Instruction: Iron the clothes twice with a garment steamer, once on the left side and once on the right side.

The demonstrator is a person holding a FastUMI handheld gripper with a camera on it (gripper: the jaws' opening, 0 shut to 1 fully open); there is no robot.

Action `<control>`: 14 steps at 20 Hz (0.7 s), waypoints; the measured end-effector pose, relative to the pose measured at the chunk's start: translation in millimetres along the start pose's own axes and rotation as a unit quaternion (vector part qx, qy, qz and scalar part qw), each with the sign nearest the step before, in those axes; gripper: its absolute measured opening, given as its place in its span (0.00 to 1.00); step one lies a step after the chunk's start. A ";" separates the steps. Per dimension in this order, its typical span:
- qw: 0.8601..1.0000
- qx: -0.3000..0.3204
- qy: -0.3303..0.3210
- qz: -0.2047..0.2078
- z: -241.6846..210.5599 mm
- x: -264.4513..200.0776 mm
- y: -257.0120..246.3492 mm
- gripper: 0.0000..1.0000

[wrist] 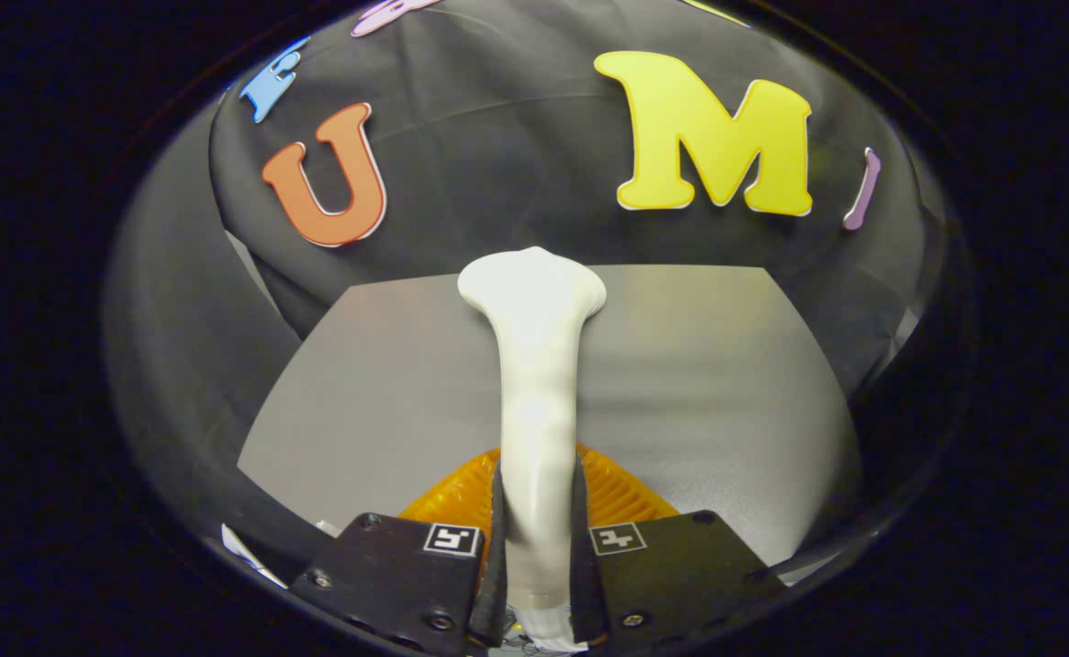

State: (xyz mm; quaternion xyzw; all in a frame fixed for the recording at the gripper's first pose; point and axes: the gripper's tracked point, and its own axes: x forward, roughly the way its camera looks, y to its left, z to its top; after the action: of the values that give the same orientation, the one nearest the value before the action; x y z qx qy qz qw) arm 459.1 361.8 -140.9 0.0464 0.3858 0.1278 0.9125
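Observation:
A white garment steamer (536,365) stands up between my fingers, its handle clamped on both sides and its wider head reaching out ahead toward the booth's back wall. My gripper (539,529) is shut on that handle. Under the handle, just ahead of the fingers, an orange ribbed thing (621,488) shows on either side of the steamer. A grey table top (717,383) lies below and beyond the steamer. No garment can be made out on it.
Black cloth walls close off the table at the back and on both sides. A small bit of white (243,552) shows at the table's near left corner, beside my left finger.

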 end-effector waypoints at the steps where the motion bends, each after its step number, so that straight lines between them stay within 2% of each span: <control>1: 1.000 -0.006 -0.013 0.003 3.7 -7.3 -0.2 0.30; 6: 0.994 -0.004 -0.098 0.045 26.2 -69.0 4.8 0.29; 11: 0.976 0.001 -0.196 0.090 53.4 -170.1 1.4 0.28; 14: 0.963 0.006 -0.246 0.108 53.3 -239.9 -5.5 0.28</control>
State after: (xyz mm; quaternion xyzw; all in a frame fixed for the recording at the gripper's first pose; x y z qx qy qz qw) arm 337.6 292.7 61.4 0.1229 0.1426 0.2080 0.9598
